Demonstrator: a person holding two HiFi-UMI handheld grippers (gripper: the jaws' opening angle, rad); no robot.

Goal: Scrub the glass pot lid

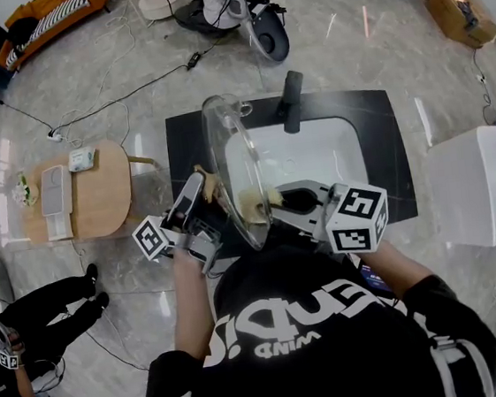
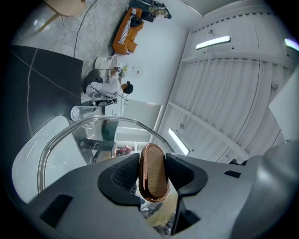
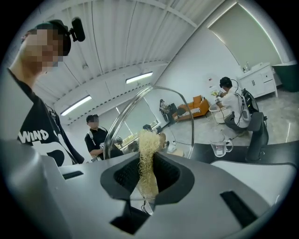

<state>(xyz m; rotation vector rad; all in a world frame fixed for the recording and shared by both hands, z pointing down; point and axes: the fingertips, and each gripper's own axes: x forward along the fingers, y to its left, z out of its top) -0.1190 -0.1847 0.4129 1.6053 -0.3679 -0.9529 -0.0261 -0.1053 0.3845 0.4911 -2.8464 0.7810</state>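
Observation:
The glass pot lid (image 1: 231, 164) stands on edge above the white sink (image 1: 322, 149). My left gripper (image 1: 208, 189) is at its left face, shut on the lid's copper-rimmed wooden knob (image 2: 153, 172). In the left gripper view the lid's metal rim (image 2: 93, 122) arches in front of the jaws. My right gripper (image 1: 272, 201) is at the lid's right face, shut on a pale fibrous scrubber (image 3: 147, 161). The scrubber (image 1: 253, 203) touches the glass low on the lid. In the right gripper view the lid rim (image 3: 122, 116) curves just beyond the scrubber.
A black faucet (image 1: 291, 99) rises at the back of the sink, set in a black counter (image 1: 379, 134). A glass jug (image 3: 219, 147) stands on the counter. A wooden table (image 1: 96, 188) is on the left, a white box (image 1: 482, 184) on the right. People stand and sit nearby.

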